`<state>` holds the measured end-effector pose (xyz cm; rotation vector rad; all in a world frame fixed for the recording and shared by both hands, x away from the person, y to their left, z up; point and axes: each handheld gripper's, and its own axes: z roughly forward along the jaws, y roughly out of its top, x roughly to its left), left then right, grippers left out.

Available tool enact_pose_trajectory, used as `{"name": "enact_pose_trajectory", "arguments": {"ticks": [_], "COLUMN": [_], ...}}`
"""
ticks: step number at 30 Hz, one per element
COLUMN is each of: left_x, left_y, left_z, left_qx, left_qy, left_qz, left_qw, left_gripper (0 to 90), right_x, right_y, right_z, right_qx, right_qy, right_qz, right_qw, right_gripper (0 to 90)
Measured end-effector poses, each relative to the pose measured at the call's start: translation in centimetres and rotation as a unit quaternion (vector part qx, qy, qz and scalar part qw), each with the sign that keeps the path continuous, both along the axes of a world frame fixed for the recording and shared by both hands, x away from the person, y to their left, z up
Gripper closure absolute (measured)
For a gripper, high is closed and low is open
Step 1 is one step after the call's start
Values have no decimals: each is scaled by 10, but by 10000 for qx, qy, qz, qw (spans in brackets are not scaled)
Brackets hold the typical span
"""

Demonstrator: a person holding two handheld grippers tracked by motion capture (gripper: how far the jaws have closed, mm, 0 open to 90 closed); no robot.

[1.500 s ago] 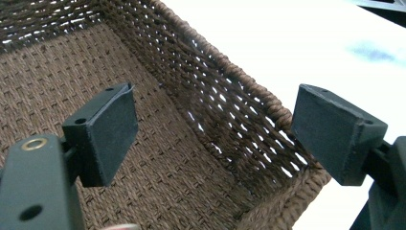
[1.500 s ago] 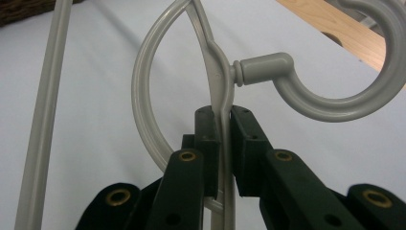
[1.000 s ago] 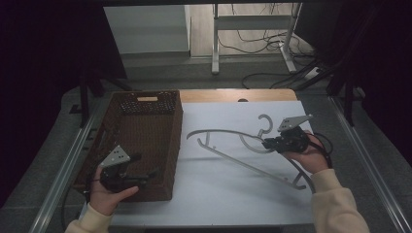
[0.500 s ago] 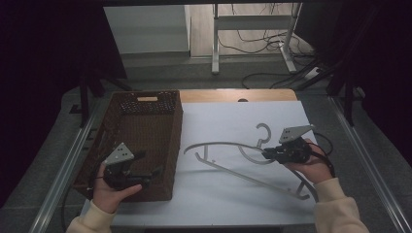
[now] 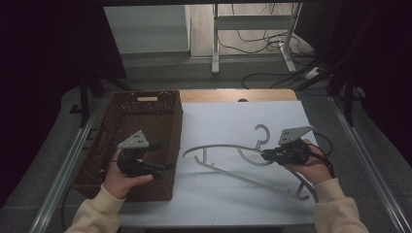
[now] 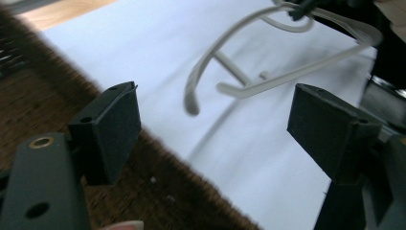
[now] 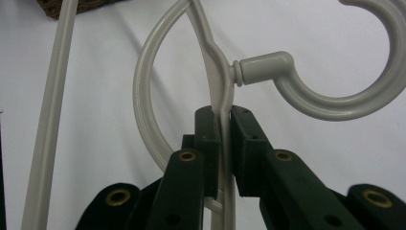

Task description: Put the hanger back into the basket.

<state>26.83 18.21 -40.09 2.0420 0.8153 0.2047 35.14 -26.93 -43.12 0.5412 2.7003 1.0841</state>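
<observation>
A grey plastic clothes hanger (image 5: 216,145) lies tilted over the white sheet (image 5: 233,121); its left end hangs just above the sheet. My right gripper (image 5: 266,156) is shut on it. In the right gripper view the jaws (image 7: 222,122) pinch the thin neck just below the hook (image 7: 335,103). My left gripper (image 5: 165,168) is held over the near right corner of the brown wicker basket (image 5: 145,121). It stands open (image 6: 222,129) with nothing between the jaws, facing the hanger's free end (image 6: 203,64) past the basket's rim (image 6: 57,91).
The basket takes up the table's left side, its inside bare where it shows. A wooden strip (image 5: 233,94) runs along the far edge. Metal rails (image 5: 362,165) border both sides. A stand and cables (image 5: 252,43) are on the floor beyond.
The right gripper has drawn the hanger toward the near edge, and its left end has dropped closer to the sheet. The left gripper has stayed over the basket, open.
</observation>
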Motion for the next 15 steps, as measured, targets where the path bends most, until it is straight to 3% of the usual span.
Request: {"name": "enact_pose_trajectory", "arguments": {"ticks": [9,15], "left_x": [26,37], "left_y": [-33,-49], "left_z": [9,10], "left_qx": [307,385], "left_qy": [212,348], "left_qz": [-336,-428], "left_qw": [9987,9977], "left_gripper": [203,208], "right_x": [-3,-5], "right_y": [3,4], "right_z": [1,1], "right_qx": [-23,-15], "right_qy": [1,-24], "right_qz": [176,268], "right_qw": [9998,9996], "right_gripper": [821,821]}}
